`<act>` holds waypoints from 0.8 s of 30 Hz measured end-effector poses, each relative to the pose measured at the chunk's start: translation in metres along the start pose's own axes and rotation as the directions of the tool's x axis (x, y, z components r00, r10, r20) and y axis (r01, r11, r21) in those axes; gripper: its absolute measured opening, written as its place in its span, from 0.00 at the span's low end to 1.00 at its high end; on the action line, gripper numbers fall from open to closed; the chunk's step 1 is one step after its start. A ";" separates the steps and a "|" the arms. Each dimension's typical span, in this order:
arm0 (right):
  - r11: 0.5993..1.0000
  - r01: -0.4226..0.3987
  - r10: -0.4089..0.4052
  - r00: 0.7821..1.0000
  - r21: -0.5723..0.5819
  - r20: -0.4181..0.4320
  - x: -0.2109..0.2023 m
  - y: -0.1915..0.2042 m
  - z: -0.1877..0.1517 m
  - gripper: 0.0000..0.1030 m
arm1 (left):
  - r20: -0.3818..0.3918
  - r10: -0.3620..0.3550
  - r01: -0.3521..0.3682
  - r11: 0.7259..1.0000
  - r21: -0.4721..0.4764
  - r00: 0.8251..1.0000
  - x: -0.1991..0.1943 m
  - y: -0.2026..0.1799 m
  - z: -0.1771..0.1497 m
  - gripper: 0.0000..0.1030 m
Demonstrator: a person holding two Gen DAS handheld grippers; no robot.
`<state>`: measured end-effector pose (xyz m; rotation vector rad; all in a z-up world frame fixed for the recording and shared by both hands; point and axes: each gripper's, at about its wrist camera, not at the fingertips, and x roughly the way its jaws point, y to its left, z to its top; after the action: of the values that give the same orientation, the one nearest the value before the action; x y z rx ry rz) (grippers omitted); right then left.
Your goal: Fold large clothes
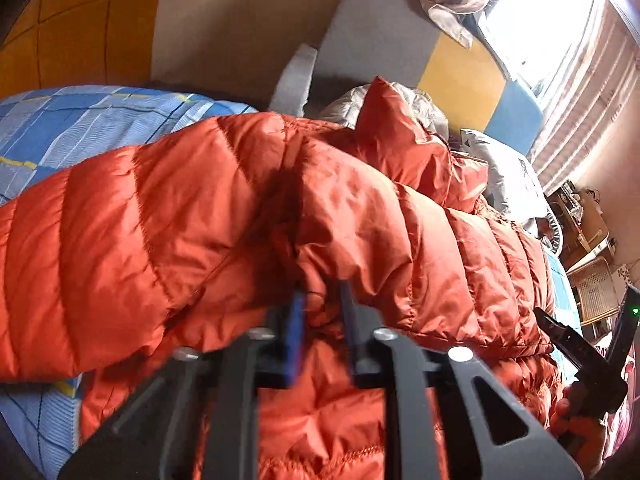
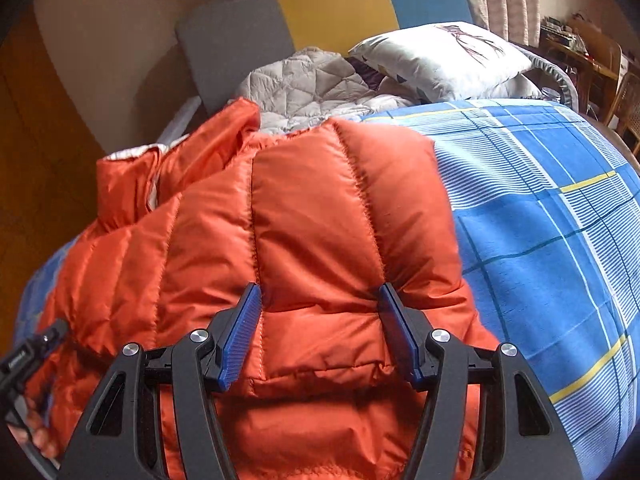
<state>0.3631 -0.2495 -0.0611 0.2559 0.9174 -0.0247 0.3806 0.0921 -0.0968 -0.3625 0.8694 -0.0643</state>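
A puffy orange quilted jacket [image 1: 180, 208] lies spread over the bed. In the left wrist view my left gripper [image 1: 323, 312] is shut on a pinch of its fabric near a seam, and the cloth rises in a ridge from the blue pads. In the right wrist view my right gripper [image 2: 320, 308] holds a thick folded panel of the jacket [image 2: 312, 208] between wide-set pads, and the fabric puckers at both of them. The jacket's collar [image 2: 132, 184] stands at the upper left. Each view shows part of the other gripper at its edge.
A blue checked bedsheet [image 2: 540, 240] covers the bed. A grey quilted garment [image 2: 304, 84] and a white pillow [image 2: 440, 56] lie by the grey, yellow and blue headboard [image 2: 332, 4]. Wooden furniture [image 2: 592, 64] and curtains [image 1: 580, 92] stand beyond the bed's right side.
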 end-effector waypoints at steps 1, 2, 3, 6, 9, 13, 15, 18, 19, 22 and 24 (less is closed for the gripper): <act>1.000 0.001 -0.001 1.000 -0.003 0.001 0.001 0.000 -0.001 0.60 | 0.014 -0.005 0.005 1.000 0.001 1.000 -0.002 0.001 -0.001 0.04; 1.000 0.001 -0.001 1.000 -0.007 0.002 0.003 0.000 -0.002 0.60 | 0.024 -0.009 0.010 1.000 -0.006 1.000 -0.003 0.004 -0.002 0.03; 1.000 0.003 -0.003 1.000 -0.012 0.002 0.005 0.001 -0.002 0.60 | 0.035 -0.017 0.018 1.000 -0.017 0.999 -0.005 0.008 -0.003 0.03; 0.999 0.017 -0.017 1.000 -0.031 0.002 0.010 0.005 -0.005 0.62 | 0.023 -0.005 0.006 0.999 -0.041 1.000 -0.003 0.022 -0.011 0.03; 0.996 0.047 -0.048 0.999 -0.075 0.001 0.017 0.014 -0.009 0.63 | -0.002 0.000 0.000 0.999 -0.052 1.000 0.006 0.032 -0.020 0.03; 0.991 0.084 -0.085 0.996 -0.107 -0.007 0.026 0.020 -0.010 0.63 | -0.015 0.027 -0.027 0.999 -0.038 1.000 0.016 0.029 -0.022 0.04; 0.986 0.106 -0.107 0.994 -0.128 -0.005 0.031 0.024 -0.012 0.64 | -0.009 0.030 -0.030 0.999 -0.033 1.000 0.019 0.028 -0.022 0.04; 0.982 0.124 -0.126 0.992 -0.142 -0.002 0.035 0.027 -0.012 0.64 | -0.005 0.027 -0.028 0.999 -0.041 1.000 0.019 0.029 -0.023 0.06; 0.981 0.126 -0.128 0.992 -0.144 0.000 0.036 0.026 -0.012 0.64 | -0.004 0.026 -0.026 0.999 -0.043 1.000 0.019 0.029 -0.023 0.06; 0.980 0.133 -0.133 0.991 -0.148 0.004 0.036 0.026 -0.011 0.64 | -0.005 0.025 -0.025 0.999 -0.044 1.000 0.017 0.028 -0.022 0.07; 0.978 0.139 -0.140 0.990 -0.153 0.006 0.035 0.027 -0.012 0.64 | -0.005 0.033 -0.033 0.999 -0.030 0.999 0.010 0.028 -0.024 0.11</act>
<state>0.3788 -0.2175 -0.0902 0.0489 0.9356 -0.0828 0.3670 0.1091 -0.1277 -0.3764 0.8812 -0.0212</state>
